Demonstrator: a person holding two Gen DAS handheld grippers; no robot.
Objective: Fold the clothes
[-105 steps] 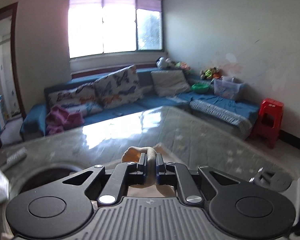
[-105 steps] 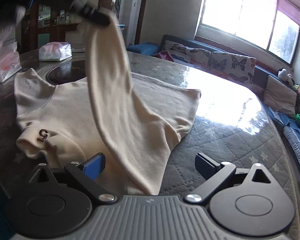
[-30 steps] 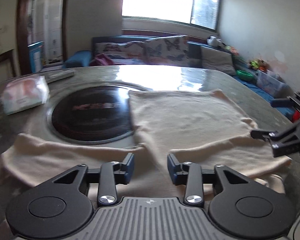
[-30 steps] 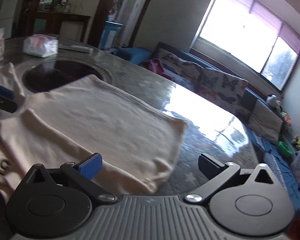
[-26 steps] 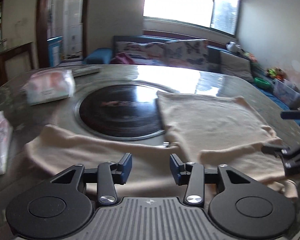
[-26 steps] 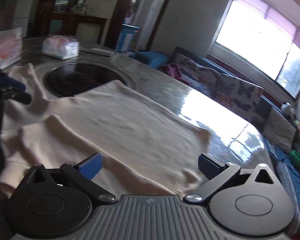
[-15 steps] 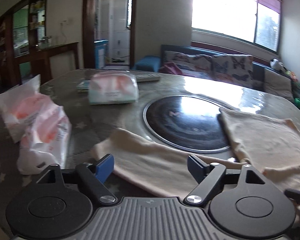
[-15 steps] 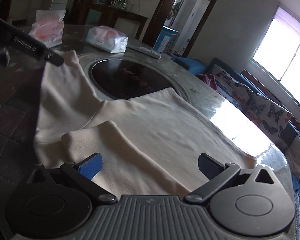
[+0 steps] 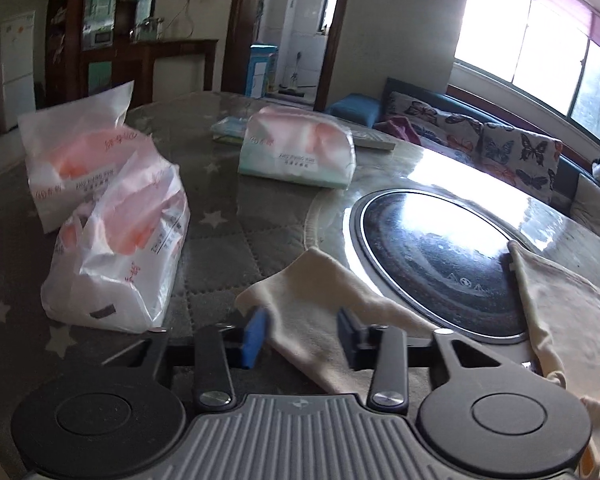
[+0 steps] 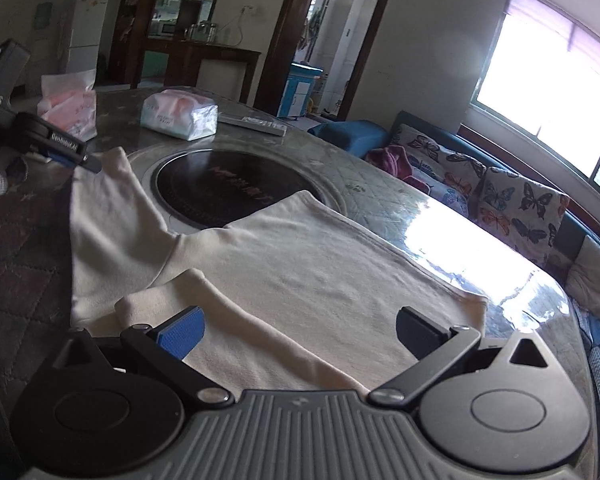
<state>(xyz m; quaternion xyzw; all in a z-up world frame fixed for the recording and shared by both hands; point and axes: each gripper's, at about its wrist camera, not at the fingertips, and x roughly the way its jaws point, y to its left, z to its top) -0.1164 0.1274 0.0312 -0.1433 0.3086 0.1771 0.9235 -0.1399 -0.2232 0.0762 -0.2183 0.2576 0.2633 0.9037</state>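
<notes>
Sweater: lying cream and mostly flat on the surface, body spreading toward the window side, one edge overlapping the dark round hob.
Left sleeve: stretching out flat beside the hob, its cuff end sitting between the left jaws.
Right sleeve: lying folded across the sweater's body, passing under the right gripper.
Left gripper: hovering low over the cuff, jaws standing partly apart on either side of the cloth, not pinching it.
Right gripper: hanging over the near part of the sweater, jaws spreading wide, holding nothing.
Tissue packs: sitting on the surface left of the cuff, well apart from the sweater's body; another pack resting beyond the hob.
</notes>
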